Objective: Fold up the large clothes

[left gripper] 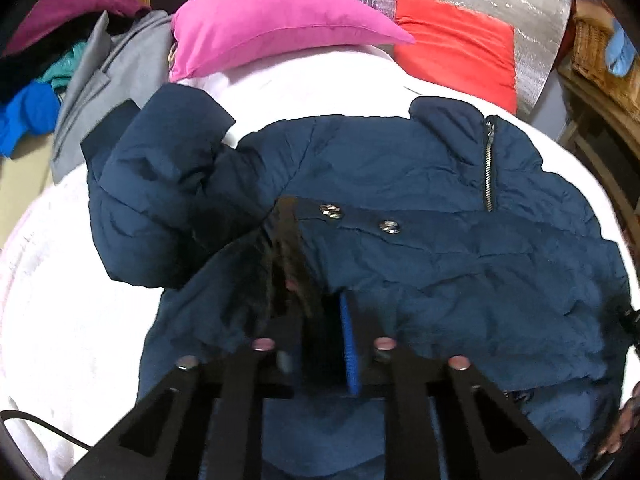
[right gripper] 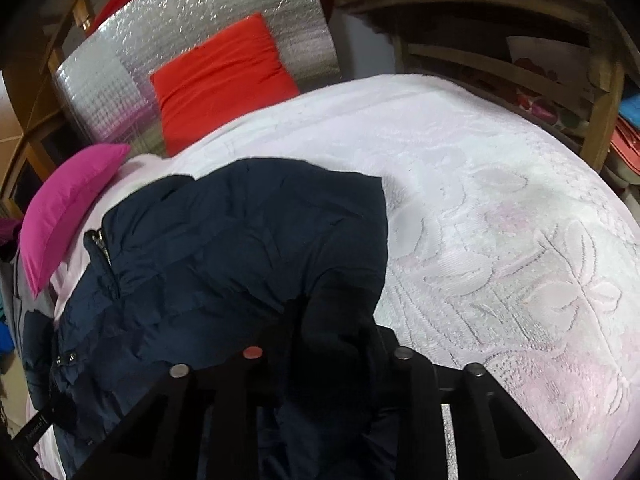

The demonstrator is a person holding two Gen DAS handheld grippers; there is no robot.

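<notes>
A navy puffer jacket [left gripper: 400,200] lies front up on the white bed, collar and zip toward the pillows, one sleeve folded up at the left. My left gripper [left gripper: 316,300] is shut on a dark fur-edged fold of the jacket near its two snap buttons. In the right wrist view the jacket [right gripper: 224,248] lies at the left, and my right gripper [right gripper: 332,320] is shut on a dark sleeve or cuff of it, which drapes over and hides the fingers.
The white embossed bedspread [right gripper: 500,220] stretches to the right. A pink pillow [left gripper: 272,28] and a red pillow [left gripper: 460,48] lean on a silver foil headboard [right gripper: 200,12]. Piled clothes [left gripper: 60,80] lie at the left. Wooden shelves [right gripper: 520,40] stand at the right.
</notes>
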